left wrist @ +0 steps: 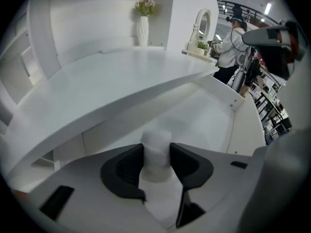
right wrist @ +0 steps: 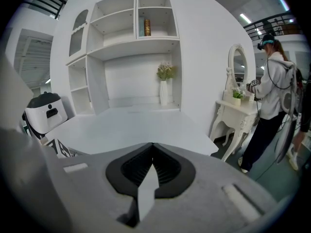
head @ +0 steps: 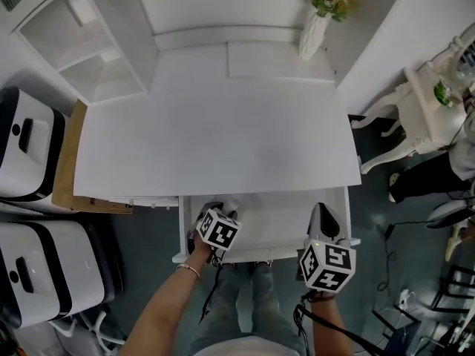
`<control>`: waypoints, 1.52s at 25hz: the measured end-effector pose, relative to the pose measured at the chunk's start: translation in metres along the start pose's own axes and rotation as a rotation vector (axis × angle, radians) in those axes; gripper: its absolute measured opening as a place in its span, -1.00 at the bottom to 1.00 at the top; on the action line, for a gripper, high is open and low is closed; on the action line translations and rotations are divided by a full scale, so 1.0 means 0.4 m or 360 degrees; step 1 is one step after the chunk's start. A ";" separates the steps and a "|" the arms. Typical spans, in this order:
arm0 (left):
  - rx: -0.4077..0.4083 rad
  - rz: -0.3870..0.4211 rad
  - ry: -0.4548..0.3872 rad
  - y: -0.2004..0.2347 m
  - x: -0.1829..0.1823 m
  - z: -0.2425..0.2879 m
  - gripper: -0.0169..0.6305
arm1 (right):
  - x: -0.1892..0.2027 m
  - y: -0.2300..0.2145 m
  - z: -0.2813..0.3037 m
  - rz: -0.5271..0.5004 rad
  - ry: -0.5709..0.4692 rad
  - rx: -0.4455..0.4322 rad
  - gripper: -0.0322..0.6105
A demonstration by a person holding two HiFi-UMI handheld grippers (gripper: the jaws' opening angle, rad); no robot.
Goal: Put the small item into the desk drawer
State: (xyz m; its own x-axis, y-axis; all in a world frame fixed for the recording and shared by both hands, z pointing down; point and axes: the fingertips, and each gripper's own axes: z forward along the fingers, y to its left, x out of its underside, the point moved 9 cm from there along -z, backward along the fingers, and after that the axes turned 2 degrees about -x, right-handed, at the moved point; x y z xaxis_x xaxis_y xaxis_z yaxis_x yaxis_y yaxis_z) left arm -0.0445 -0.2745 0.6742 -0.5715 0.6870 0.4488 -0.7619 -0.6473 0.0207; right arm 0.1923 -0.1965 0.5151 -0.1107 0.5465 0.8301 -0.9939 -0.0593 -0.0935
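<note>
1. A white bench (head: 215,139) has its drawer (head: 276,227) pulled out from under the front edge.
2. The left gripper (head: 223,208) points steeply down over the left end of the open drawer. Its marker cube faces the head view.
3. In the left gripper view, the jaws are clenched on the small white item (left wrist: 156,154). It is a pale, roughly cylindrical piece standing upright between the two dark pads, and both pads touch its sides.
4. The item is therefore held in the left gripper above the drawer's white floor. Whether its lower end touches that floor cannot be told.
5. The right gripper (head: 322,213) is at the drawer's right end, near the side wall, and tilts less steeply than the left one.
6. In the right gripper view, its jaws are pressed together tip to tip with nothing between them.
7. The bare forearm behind the left gripper wears a thin bracelet (head: 188,270).
8. At the back of the bench stands a white vase of flowers (head: 318,28), close to the wall.
9. A white shelf unit (head: 82,39) rises at the back left.
10. Two white-and-black machines (head: 30,154) sit on the floor left of the bench.
11. To the right are a white dressing table (right wrist: 238,108) with an oval mirror and a person (right wrist: 273,81) in a pale hooded top.
</note>
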 end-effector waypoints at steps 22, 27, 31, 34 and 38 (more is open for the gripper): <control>-0.0171 -0.0216 0.0013 0.032 0.007 0.071 -0.43 | 0.049 -0.041 -0.009 0.0041 0.0074 0.0039 -0.89; -0.0183 -0.0204 0.0000 0.029 0.008 0.076 -0.41 | 0.054 -0.047 -0.017 0.0041 0.0076 0.0037 -0.89; -0.0153 -0.0200 -0.0014 0.025 0.006 0.077 -0.37 | 0.056 -0.050 -0.022 0.0042 0.0070 0.0039 -0.89; -0.0121 -0.0180 -0.0017 0.022 0.003 0.076 -0.31 | 0.056 -0.054 -0.025 0.0046 0.0065 0.0041 -0.89; -0.0106 -0.0150 -0.0022 0.020 -0.003 0.067 -0.28 | 0.055 -0.060 -0.029 0.0051 0.0061 0.0036 -0.89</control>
State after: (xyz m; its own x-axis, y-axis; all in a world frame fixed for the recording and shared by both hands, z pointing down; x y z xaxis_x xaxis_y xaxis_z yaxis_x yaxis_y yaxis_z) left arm -0.0418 -0.2893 0.6978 -0.4927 0.7388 0.4598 -0.8307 -0.5567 0.0042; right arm 0.2138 -0.1732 0.5292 -0.1427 0.5753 0.8054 -0.9896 -0.0961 -0.1067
